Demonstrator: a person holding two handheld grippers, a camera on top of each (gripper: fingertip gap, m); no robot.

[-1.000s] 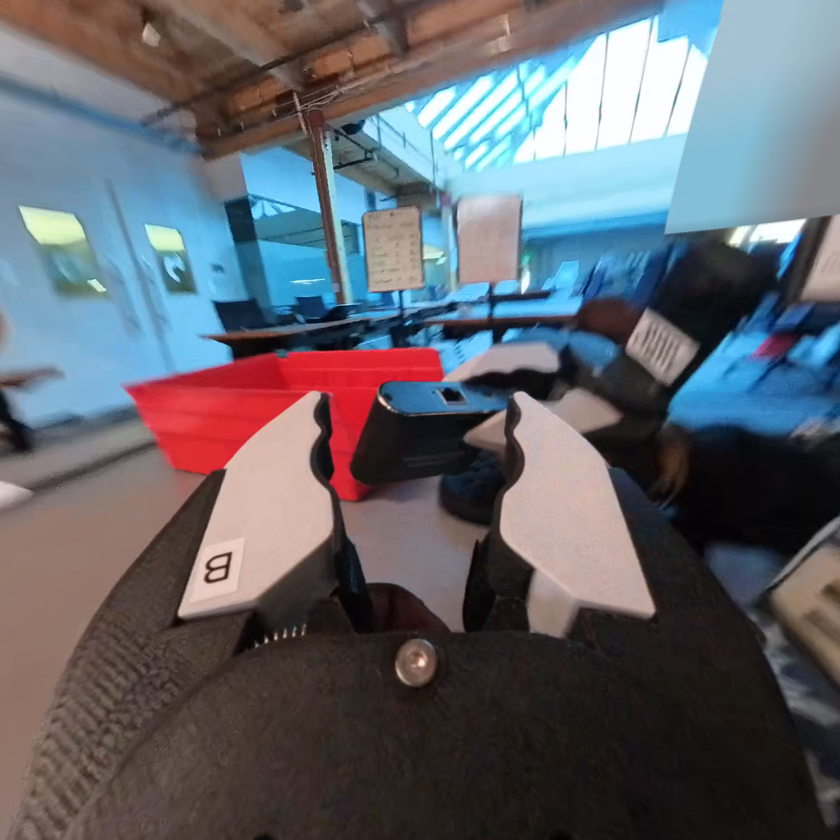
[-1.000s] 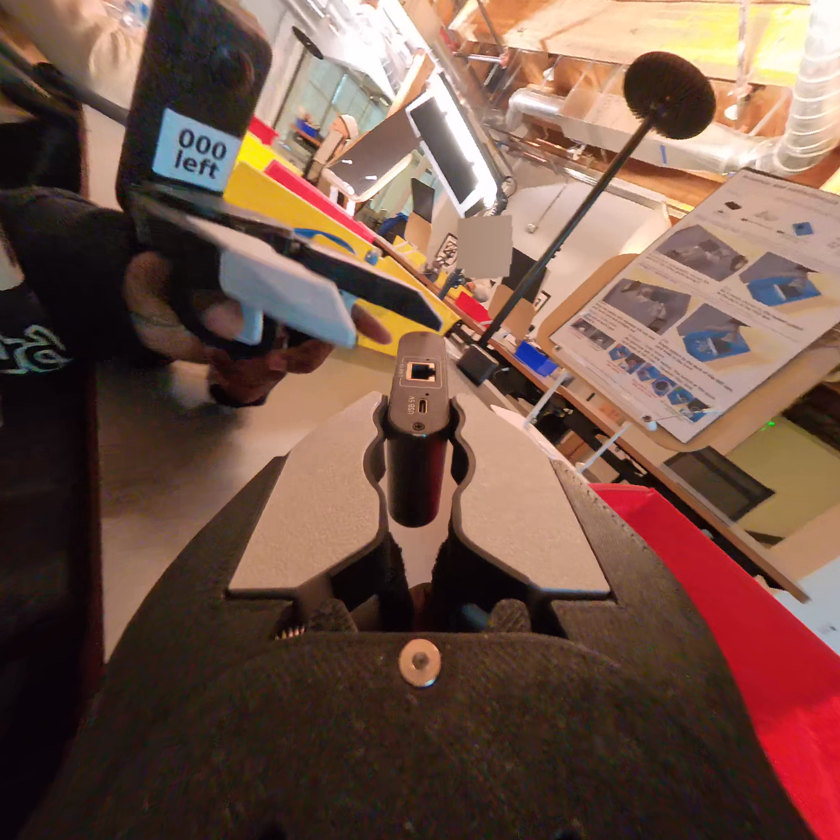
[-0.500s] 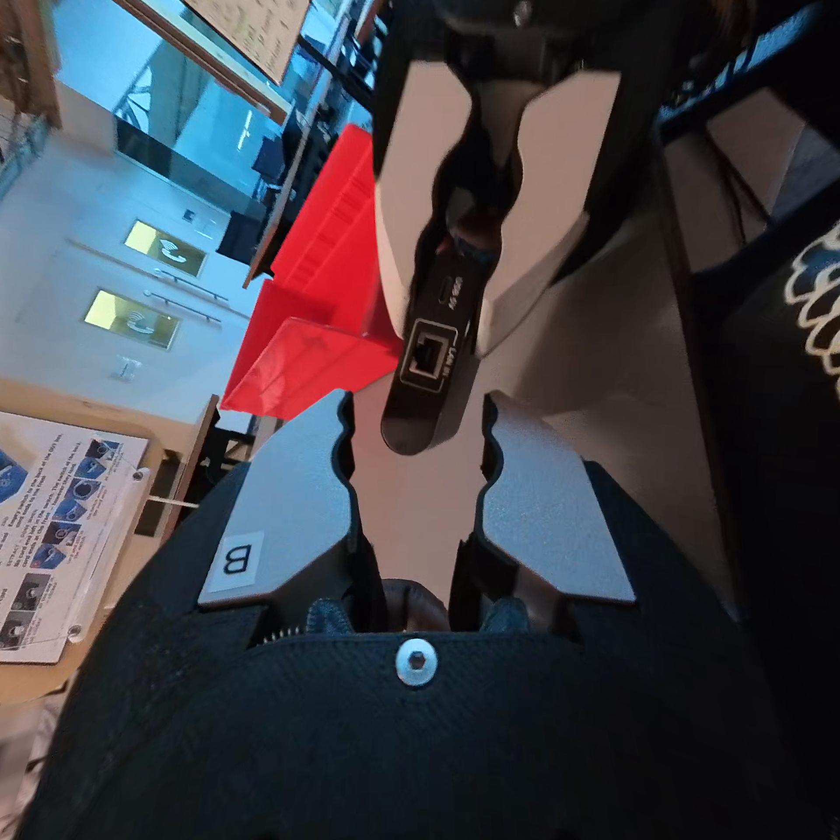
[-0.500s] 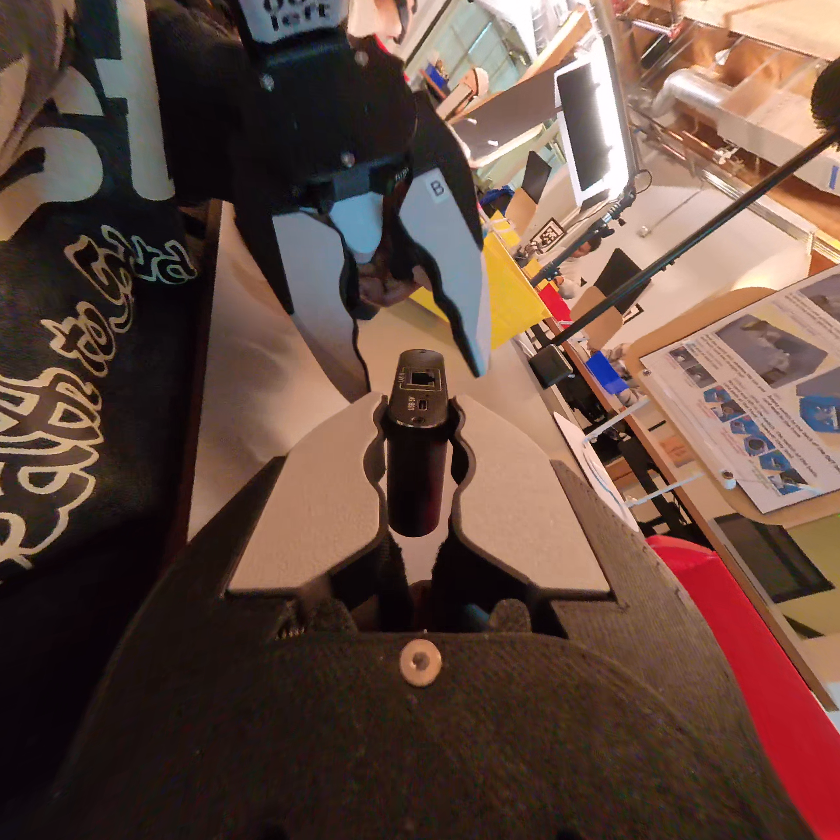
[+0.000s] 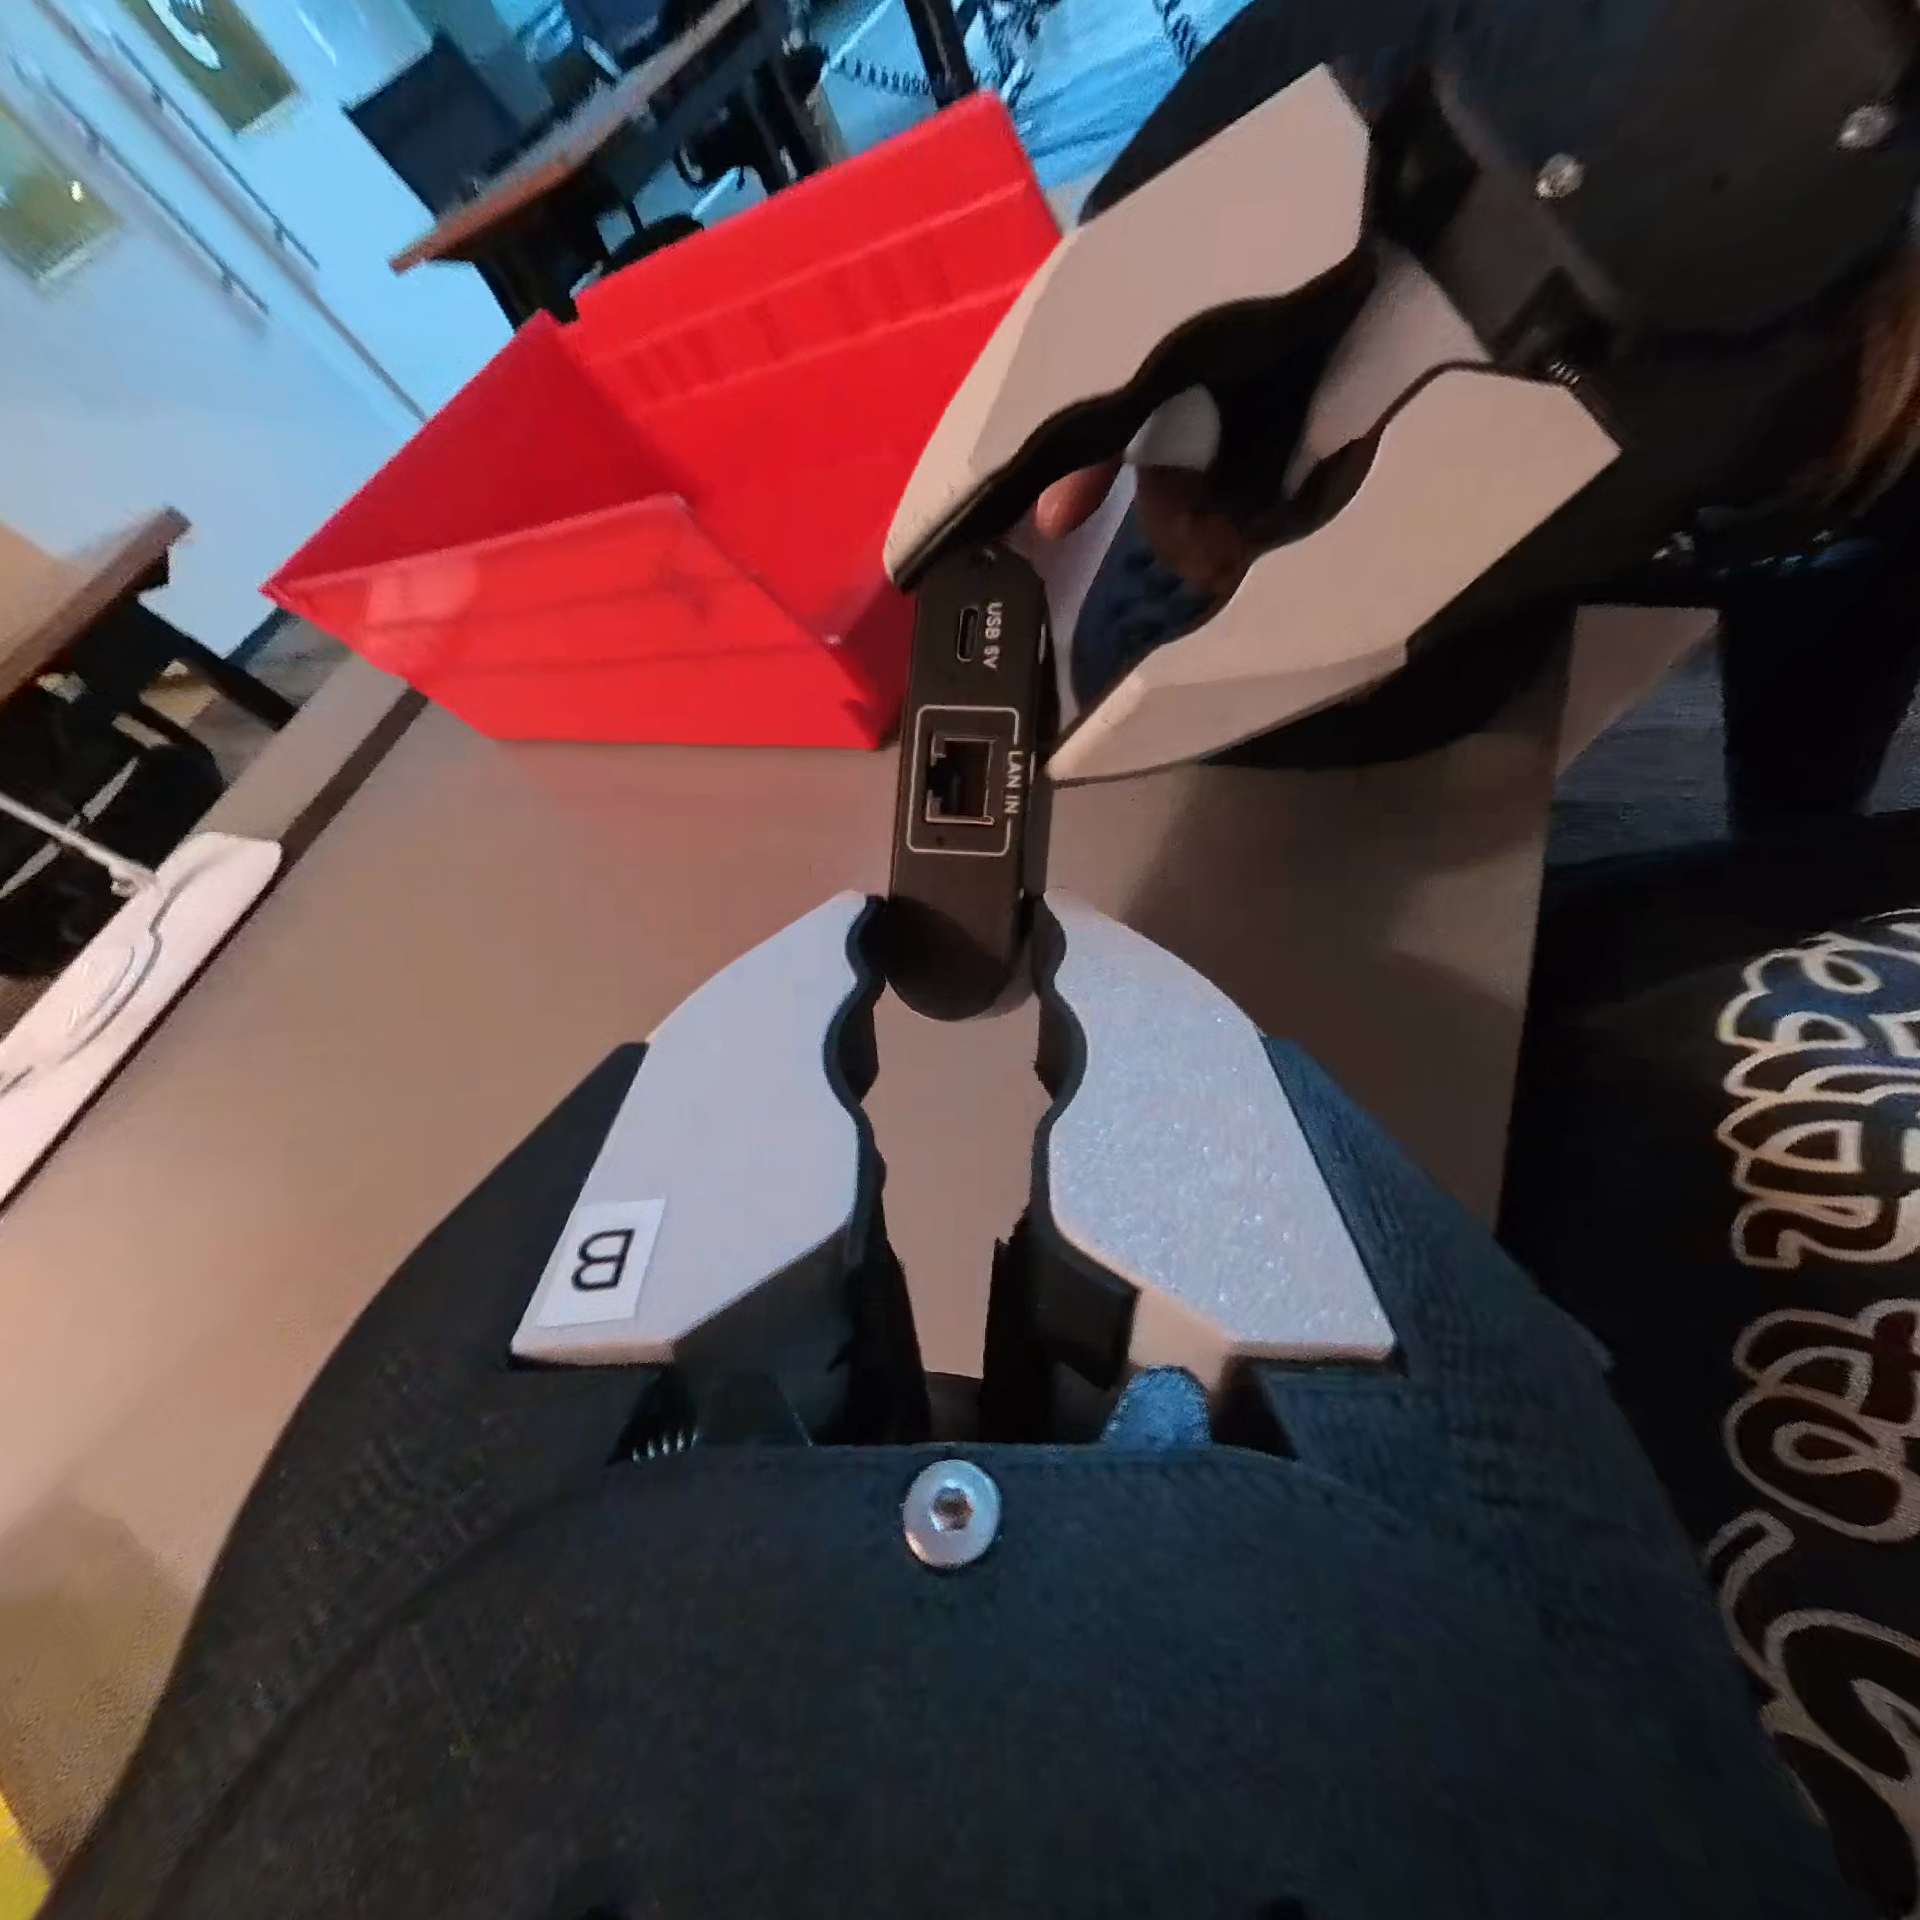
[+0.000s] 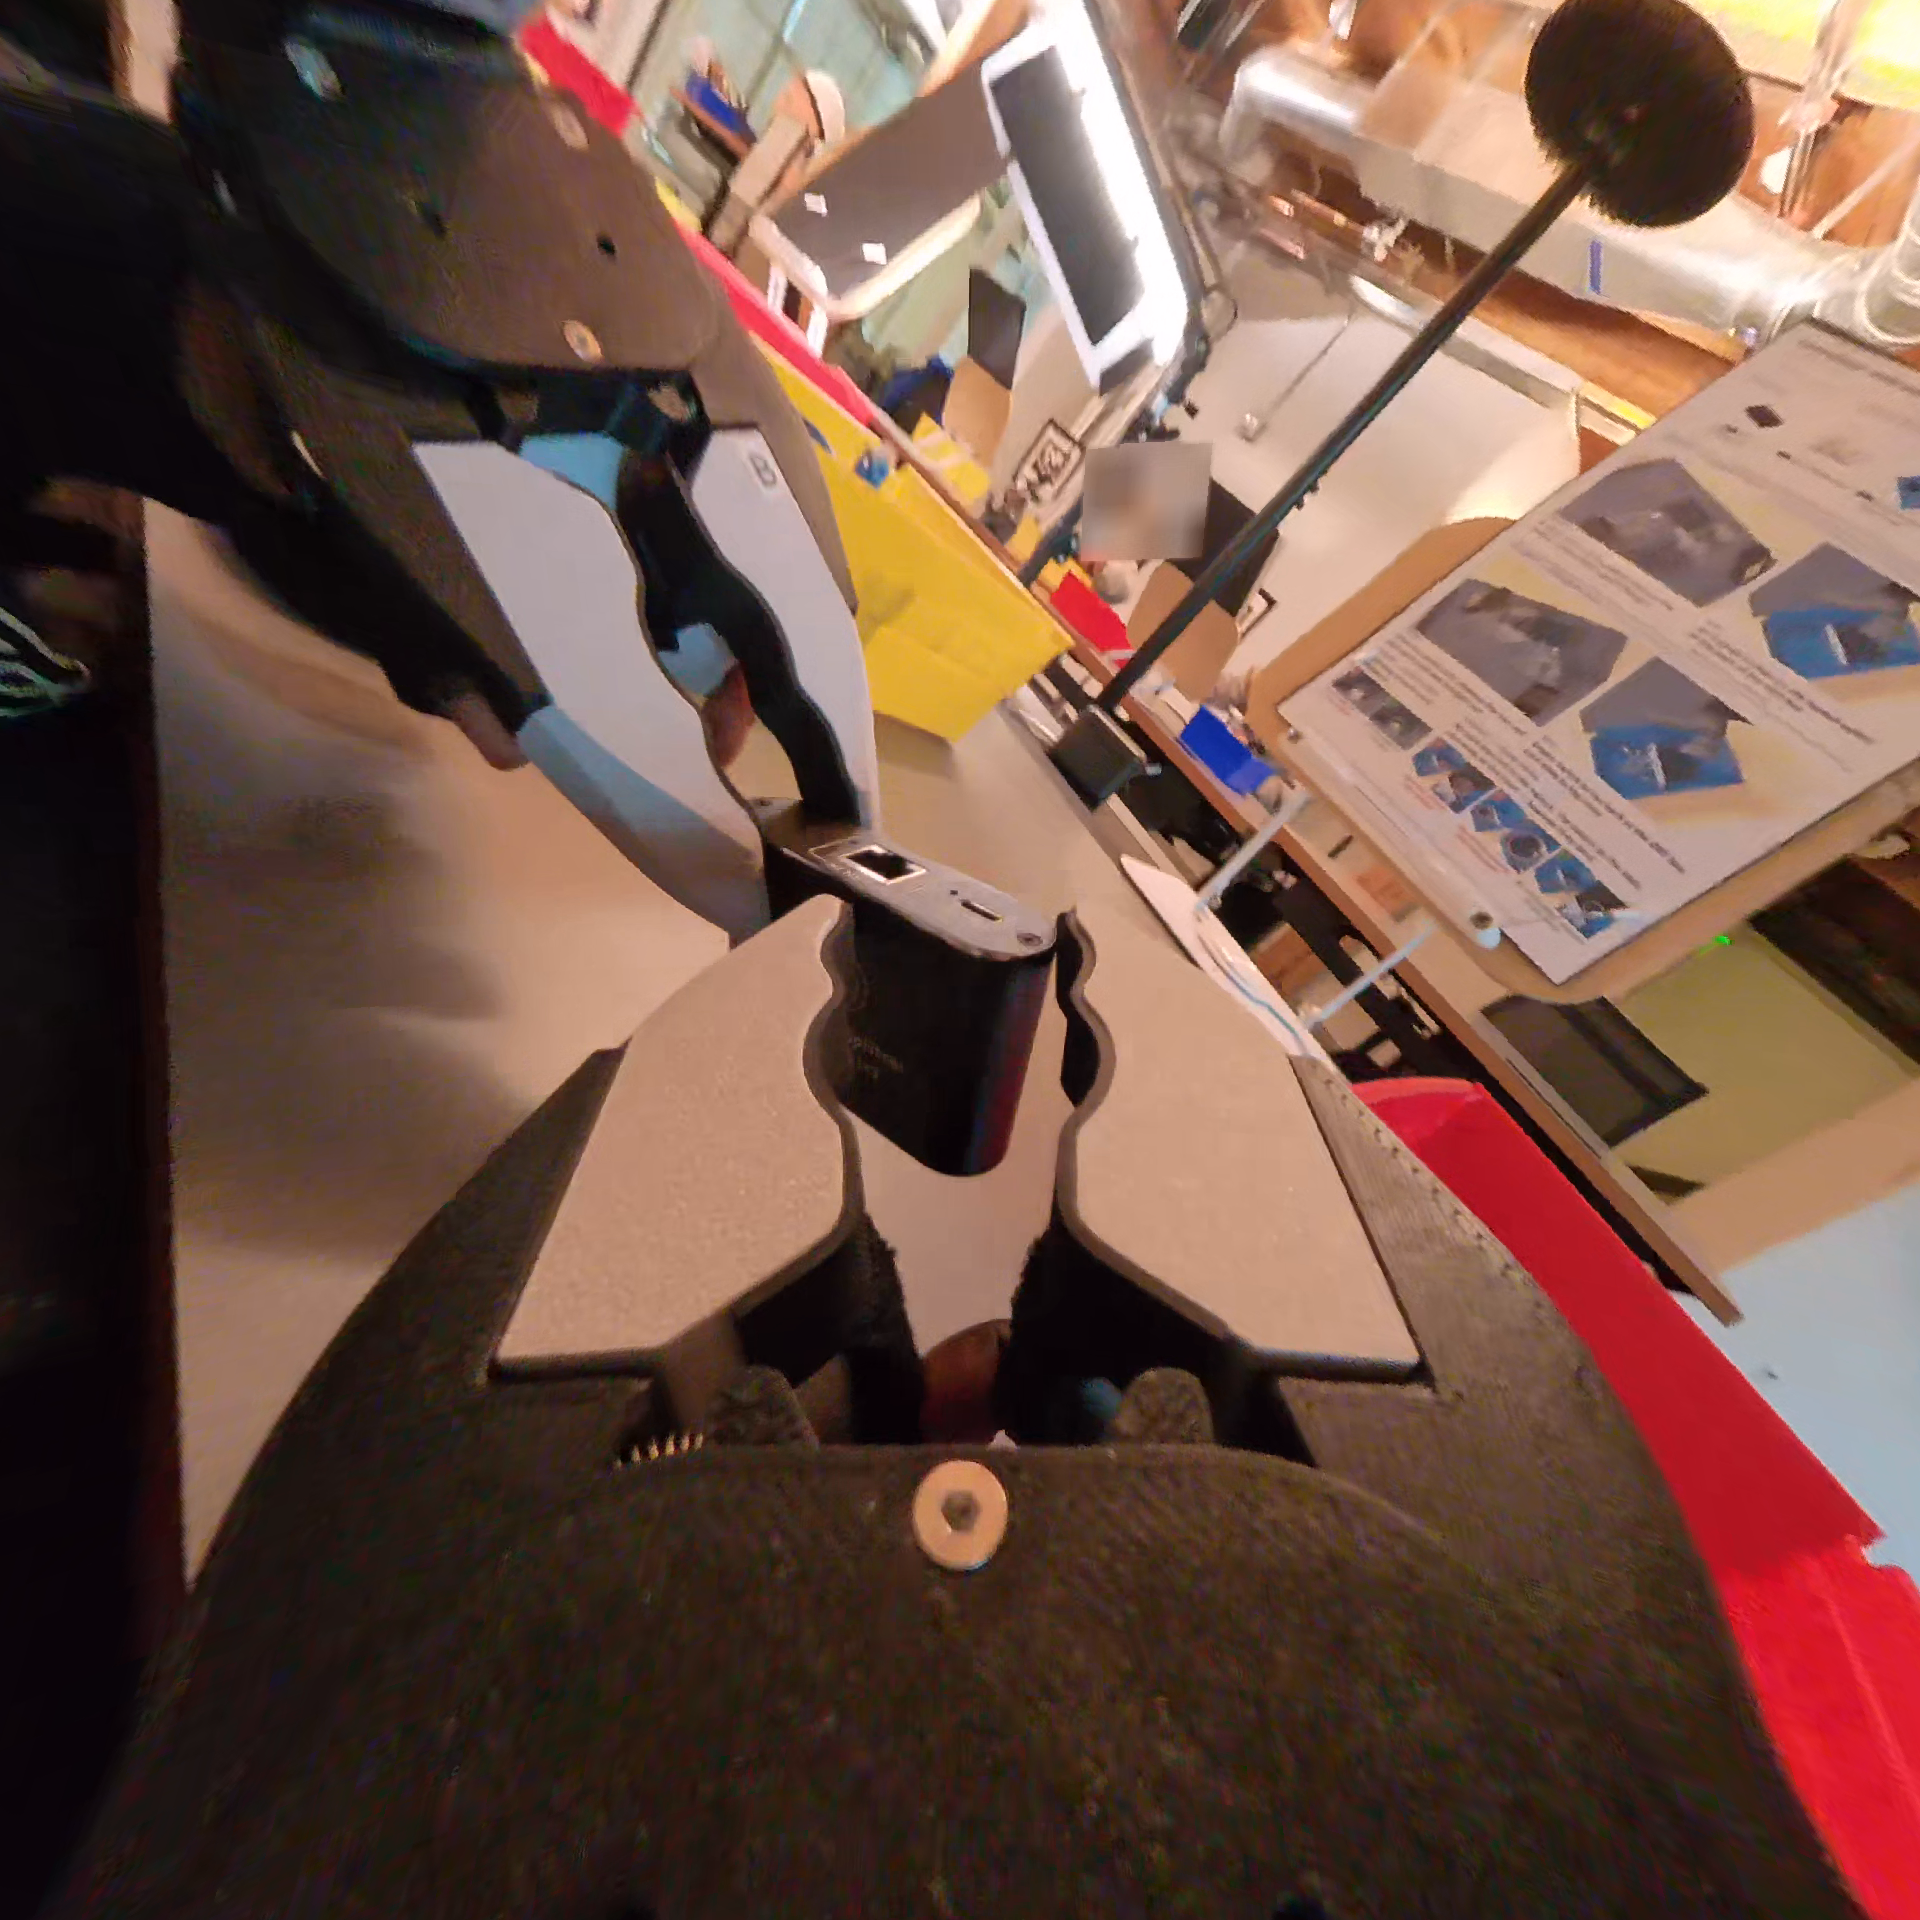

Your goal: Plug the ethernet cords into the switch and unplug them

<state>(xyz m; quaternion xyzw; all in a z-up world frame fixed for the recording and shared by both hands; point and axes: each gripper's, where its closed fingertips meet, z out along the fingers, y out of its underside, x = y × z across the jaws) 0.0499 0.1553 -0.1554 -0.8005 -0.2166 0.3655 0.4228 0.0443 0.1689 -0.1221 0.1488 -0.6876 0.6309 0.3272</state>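
Observation:
The switch is a small flat black box with one network port and a small port on its end face. My left gripper is shut on its lower end, gripping the thin sides above the table. My right gripper comes in from the upper right, and its spread fingers straddle the switch's other end. In the right wrist view the switch sits loosely between the wide-apart fingers of my right gripper, with the left gripper clamped on its far end. No ethernet cord is in view.
A red bin stands on the grey table behind the switch, and shows at the right. Yellow bins, a black microphone stand and an instruction board lie beyond. A person's dark printed garment is at the right. The tips of both grippers are at nearly the same place.
The left gripper has closed on the switch's end. The right gripper's fingers have spread apart, and the switch now sits turned between them.

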